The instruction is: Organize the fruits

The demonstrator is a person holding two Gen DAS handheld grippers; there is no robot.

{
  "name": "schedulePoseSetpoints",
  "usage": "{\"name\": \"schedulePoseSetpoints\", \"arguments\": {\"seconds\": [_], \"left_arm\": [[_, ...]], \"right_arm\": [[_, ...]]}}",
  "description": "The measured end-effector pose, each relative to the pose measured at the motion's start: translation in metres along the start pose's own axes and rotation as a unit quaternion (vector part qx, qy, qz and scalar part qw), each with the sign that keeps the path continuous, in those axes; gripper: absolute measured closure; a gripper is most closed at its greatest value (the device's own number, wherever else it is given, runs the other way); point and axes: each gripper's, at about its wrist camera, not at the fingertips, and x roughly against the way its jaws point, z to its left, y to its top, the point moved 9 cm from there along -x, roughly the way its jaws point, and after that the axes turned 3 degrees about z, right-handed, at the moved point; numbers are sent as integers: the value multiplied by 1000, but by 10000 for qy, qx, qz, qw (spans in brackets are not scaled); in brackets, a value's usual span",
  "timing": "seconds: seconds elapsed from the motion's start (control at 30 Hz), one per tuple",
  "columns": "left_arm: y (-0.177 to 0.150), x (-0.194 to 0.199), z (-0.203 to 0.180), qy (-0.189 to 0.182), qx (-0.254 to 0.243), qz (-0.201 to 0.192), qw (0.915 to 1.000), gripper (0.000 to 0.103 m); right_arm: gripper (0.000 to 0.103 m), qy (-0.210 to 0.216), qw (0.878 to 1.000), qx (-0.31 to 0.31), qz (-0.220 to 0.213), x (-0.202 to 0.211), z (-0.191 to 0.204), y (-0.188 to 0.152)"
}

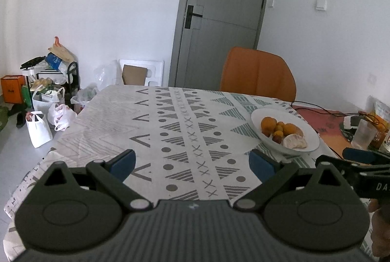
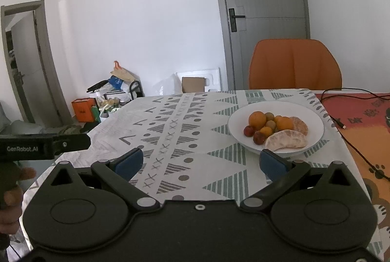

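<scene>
Orange round fruits [image 2: 257, 120], small reddish ones and peeled citrus segments [image 2: 285, 140] lie piled in a white plate [image 2: 314, 120] on the patterned tablecloth [image 2: 170, 130]. Both the right gripper [image 2: 201, 162] and left gripper [image 1: 192, 161] hang released, empty. Approach slowly, probably pinching one smooth fruit gently.

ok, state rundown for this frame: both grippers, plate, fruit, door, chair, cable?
left hand-held gripper: open, empty, above the tablecloth
right hand-held gripper: open, empty
white round plate: upright on patterned tablecloth, holding fruit
whole oranges: unpeeled, piled on plate
peeled orange segments: peeled, at plate's near edge
grey door: shut
orange chair: unoccupied, behind table
black cable: loose end unplugged
</scene>
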Motion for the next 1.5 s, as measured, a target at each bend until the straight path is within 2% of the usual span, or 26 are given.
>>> {"name": "schedulePoseSetpoints", "arguments": {"seconds": [1.5], "left_arm": [[-1, 1, 10, 154, 127, 93, 9998, 4]], "right_arm": [[0, -105, 9999, -92, 53, -6, -9, -3]]}}
